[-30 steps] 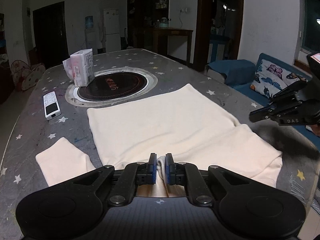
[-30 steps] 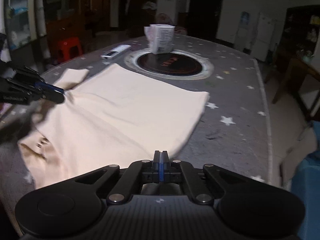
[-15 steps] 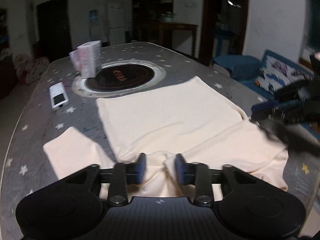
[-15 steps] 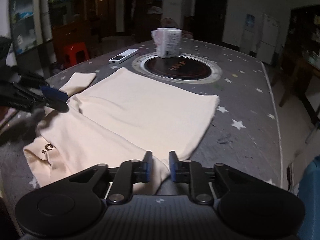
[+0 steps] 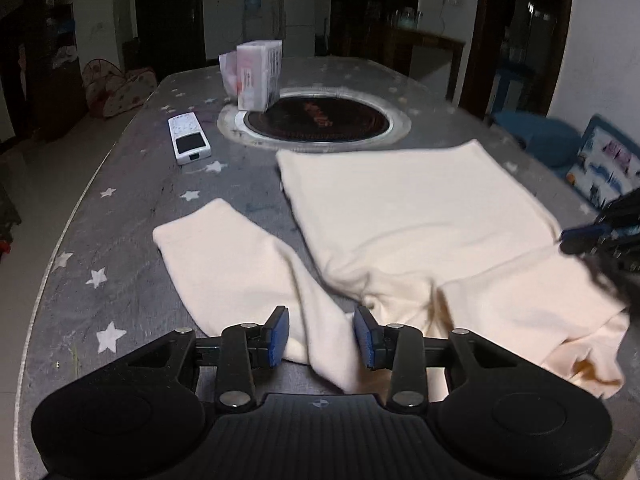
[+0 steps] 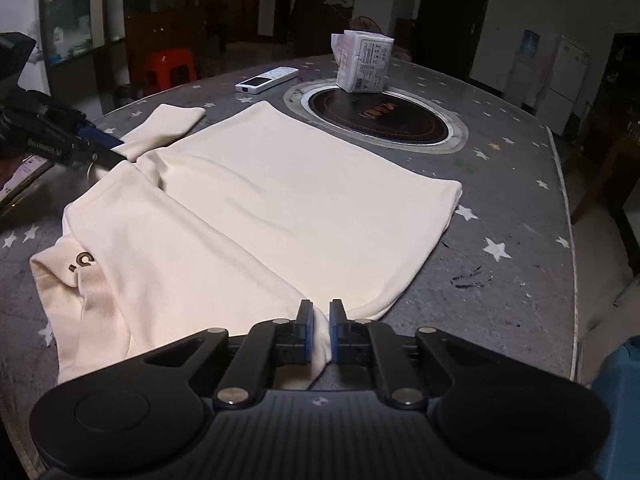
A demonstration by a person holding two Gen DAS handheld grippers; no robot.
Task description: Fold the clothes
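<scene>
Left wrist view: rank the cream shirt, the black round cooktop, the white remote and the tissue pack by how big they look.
1. cream shirt
2. black round cooktop
3. tissue pack
4. white remote

The pack and remote look close in size; the pack sits farther away, so that order is unsure.

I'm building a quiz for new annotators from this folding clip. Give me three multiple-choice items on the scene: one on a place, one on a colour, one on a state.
1. Where does the white remote lie?
A. on the garment
B. on the bare table, left of the round cooktop in the left wrist view
C. on the sofa

2. What colour is the garment?
A. cream
B. navy
C. red

3. How does the left gripper stand?
A. shut on the box
B. shut on the remote
C. open, fingers either side of a fabric fold

Answers:
1 B: it rests on the starred table beside the cooktop, clear of the cloth.
2 A: the fabric is pale cream in both views.
3 C: a wide gap shows between its blue pads.
</scene>
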